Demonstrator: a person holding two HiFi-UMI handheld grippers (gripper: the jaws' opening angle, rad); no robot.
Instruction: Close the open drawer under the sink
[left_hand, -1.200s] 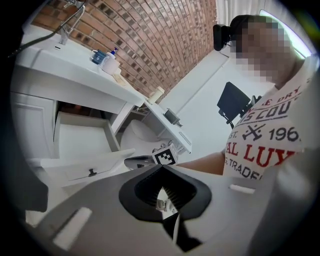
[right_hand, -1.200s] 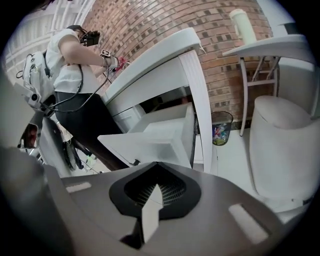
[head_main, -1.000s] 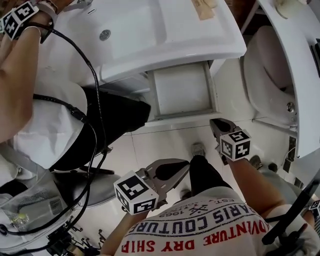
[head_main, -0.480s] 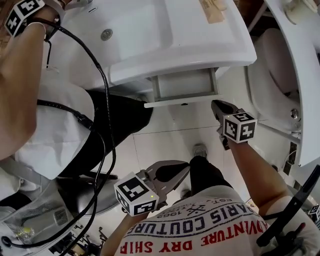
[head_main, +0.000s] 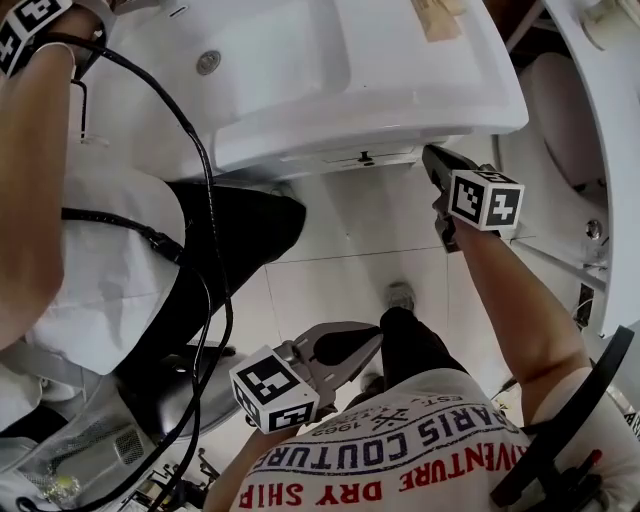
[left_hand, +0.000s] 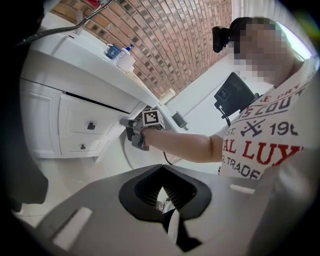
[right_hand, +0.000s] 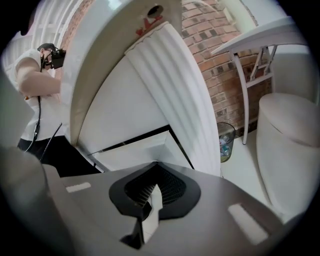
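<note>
The white drawer (head_main: 362, 157) with a small dark knob sits almost flush under the white sink (head_main: 330, 80); only its front edge shows in the head view. My right gripper (head_main: 436, 160) is shut with nothing in it, its tips at the right end of the drawer front. In the left gripper view the drawer front (left_hand: 86, 125) shows a thin dark gap along its top, and the right gripper (left_hand: 131, 131) touches its right edge. In the right gripper view, the right gripper (right_hand: 152, 194) points at the drawer front (right_hand: 130, 150). My left gripper (head_main: 372, 340) hangs low near my leg, shut and empty.
Another person in a white shirt (head_main: 100, 260) stands at the left, with a black cable (head_main: 200, 190) hanging down. A white toilet (head_main: 560, 110) is at the right. A waste bin (right_hand: 226, 140) stands by the brick wall. Bottles (left_hand: 121, 54) sit on the counter.
The drawer has slid from well open to nearly flush under the sink. My right gripper moved forward with it, against its front. The left gripper has stayed in place.
</note>
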